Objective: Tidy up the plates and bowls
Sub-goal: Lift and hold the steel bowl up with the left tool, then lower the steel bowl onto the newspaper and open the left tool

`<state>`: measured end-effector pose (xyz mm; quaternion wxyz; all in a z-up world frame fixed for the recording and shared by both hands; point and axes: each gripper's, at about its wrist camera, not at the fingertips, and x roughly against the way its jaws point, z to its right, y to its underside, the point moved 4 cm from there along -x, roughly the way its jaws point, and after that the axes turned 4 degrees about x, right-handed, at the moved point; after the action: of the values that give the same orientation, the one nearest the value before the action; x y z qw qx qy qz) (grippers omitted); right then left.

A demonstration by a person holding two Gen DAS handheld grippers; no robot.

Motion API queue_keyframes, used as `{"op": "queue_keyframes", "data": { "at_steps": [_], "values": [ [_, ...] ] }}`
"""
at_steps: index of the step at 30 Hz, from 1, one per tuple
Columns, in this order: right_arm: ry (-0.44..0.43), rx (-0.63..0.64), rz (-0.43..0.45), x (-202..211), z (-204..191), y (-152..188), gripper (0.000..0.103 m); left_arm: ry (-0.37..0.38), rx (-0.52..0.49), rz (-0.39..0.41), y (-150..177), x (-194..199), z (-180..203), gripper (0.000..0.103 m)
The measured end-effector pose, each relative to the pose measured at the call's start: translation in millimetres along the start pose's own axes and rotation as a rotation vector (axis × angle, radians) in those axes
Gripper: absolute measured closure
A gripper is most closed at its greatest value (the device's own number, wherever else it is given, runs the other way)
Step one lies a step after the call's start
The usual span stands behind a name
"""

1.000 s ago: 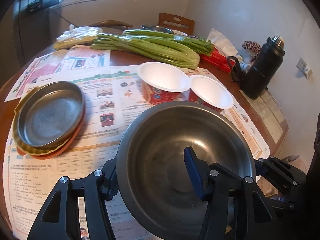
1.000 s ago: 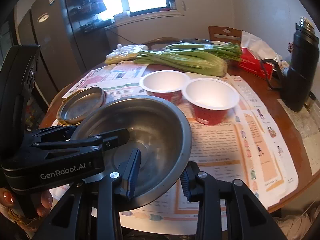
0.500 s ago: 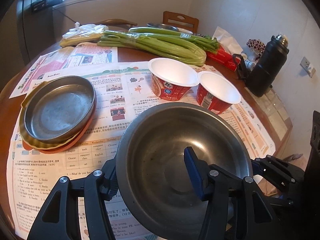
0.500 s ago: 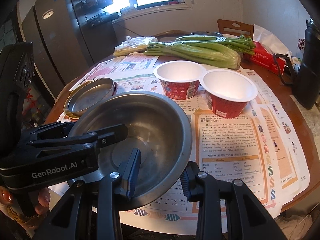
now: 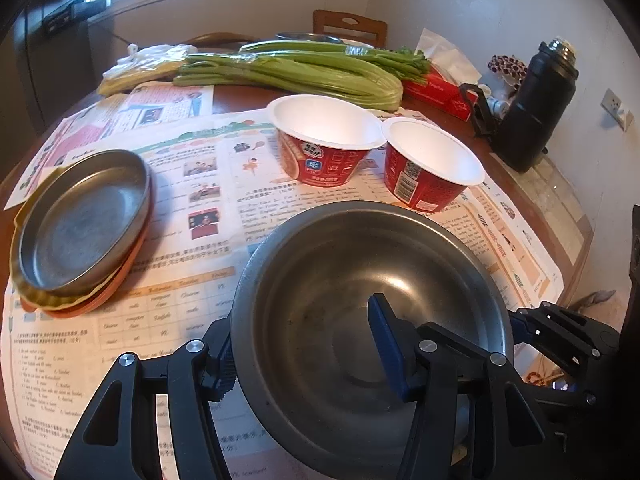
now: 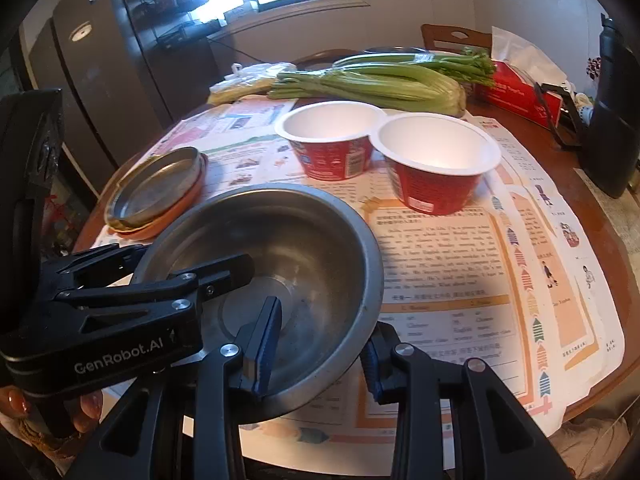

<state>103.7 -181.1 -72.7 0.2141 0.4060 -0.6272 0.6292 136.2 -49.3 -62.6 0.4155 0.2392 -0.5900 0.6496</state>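
Tabletop (image 5: 240,96) w/ bowl (image 5: 360,272), near rim cropped

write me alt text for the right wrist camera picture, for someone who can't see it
Both grippers grip the rim of a steel bowl above a newspaper-covered table: the right gripper from the near side, the left gripper from the left. Beyond stand two empty red paper bowls, a stack of plates at left, and celery farther back.

Left claw (image 5: 306,350), right claw (image 6: 316,344): both clamped.
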Motion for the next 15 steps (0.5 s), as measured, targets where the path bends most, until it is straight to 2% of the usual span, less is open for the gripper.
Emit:
{"op": "queue_keyframes", "data": {
  "at_steps": [15],
  "values": [
    [-0.030,-0.015,-0.017,-8,6,9,0.066,-0.019,-0.020,-0.039,5,-14,0,0.042]
  ]
}}
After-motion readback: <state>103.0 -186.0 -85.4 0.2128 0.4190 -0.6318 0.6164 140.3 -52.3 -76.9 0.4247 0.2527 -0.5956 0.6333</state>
